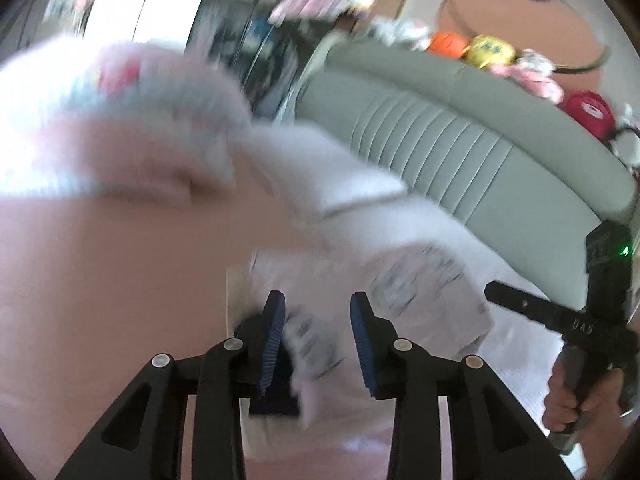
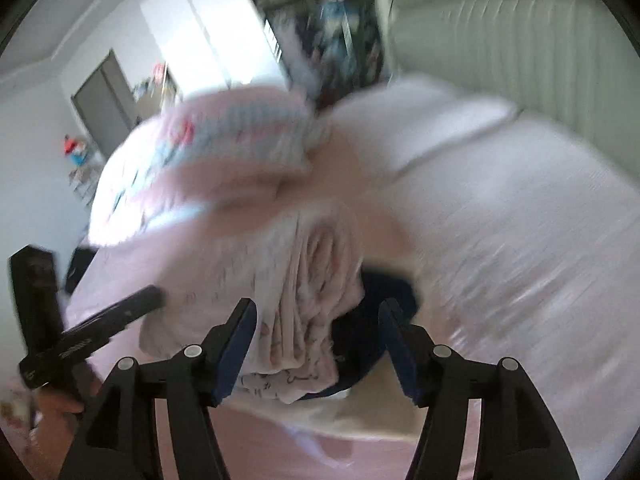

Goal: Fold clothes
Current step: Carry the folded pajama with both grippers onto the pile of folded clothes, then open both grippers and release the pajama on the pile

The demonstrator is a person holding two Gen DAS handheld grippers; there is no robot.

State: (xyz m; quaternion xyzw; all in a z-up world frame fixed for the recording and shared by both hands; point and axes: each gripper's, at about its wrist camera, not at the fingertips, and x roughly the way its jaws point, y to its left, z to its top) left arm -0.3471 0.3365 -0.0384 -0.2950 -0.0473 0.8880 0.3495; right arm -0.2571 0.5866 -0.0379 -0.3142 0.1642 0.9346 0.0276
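Nearest to us in the left wrist view, the left claw (image 1: 318, 328) stands with its blue-padded fingers apart, and a pale pink printed garment (image 1: 420, 292) lies bunched just ahead of it, a fold of the cloth reaching down between the two pads; we cannot tell whether it touches either pad, and nothing is clamped. That garment rests on a pink bed sheet (image 1: 100, 280), with a white pillow (image 1: 352, 184) beyond it against the grey padded headboard (image 1: 440, 136). At the right edge of this view we see the right claw (image 1: 520, 304) from the side, held by a hand (image 1: 568, 396). In the right wrist view the right claw (image 2: 320, 340) is likewise spread wide, and the folded stack of the pink garment (image 2: 304, 312) sits between its fingers, nearer the left finger, with a dark blue piece of clothing (image 2: 380, 300) tucked beside and under it towards the right finger. Neither finger presses on the cloth as far as we can see, though the blur hides the contact. A pink patterned quilt (image 2: 208, 152) lies heaped further up the bed, and the left claw's black body (image 2: 100, 328) shows at the lower left.
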